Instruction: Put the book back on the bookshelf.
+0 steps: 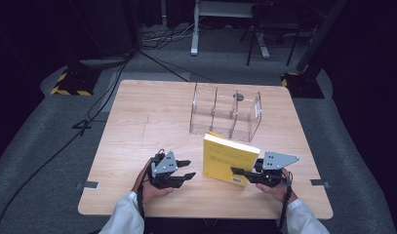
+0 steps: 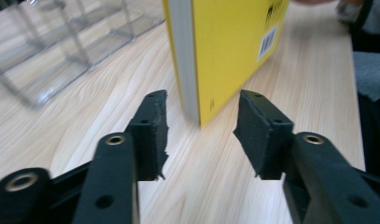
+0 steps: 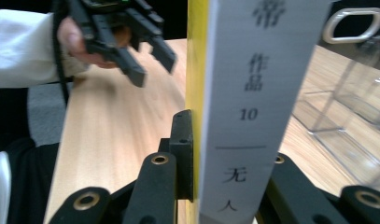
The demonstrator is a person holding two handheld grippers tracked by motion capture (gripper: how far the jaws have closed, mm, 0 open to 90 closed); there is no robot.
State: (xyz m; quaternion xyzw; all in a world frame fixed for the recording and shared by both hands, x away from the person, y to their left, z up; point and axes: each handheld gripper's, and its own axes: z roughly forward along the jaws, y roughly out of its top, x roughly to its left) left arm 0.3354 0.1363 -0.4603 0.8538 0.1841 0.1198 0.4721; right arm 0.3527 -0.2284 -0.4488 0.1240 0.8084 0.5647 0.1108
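Observation:
A yellow book (image 1: pixel 229 158) stands upright on the wooden table (image 1: pixel 147 122), just in front of a clear acrylic organiser (image 1: pixel 226 113). My right gripper (image 1: pixel 237 171) is shut on the book's spine side; in the right gripper view the white spine (image 3: pixel 253 107) with printed characters rises between the jaws. My left gripper (image 1: pixel 188 169) is open a short way to the left of the book. In the left gripper view the book's page edge and yellow cover (image 2: pixel 225 51) stand just beyond the open fingertips (image 2: pixel 152 126), not touching them.
The organiser (image 2: pixel 61 51) has three compartments and sits at the table's middle back. Cables (image 1: pixel 103 92) and stand feet lie on the grey floor beyond the table. Bare wood lies left of the organiser.

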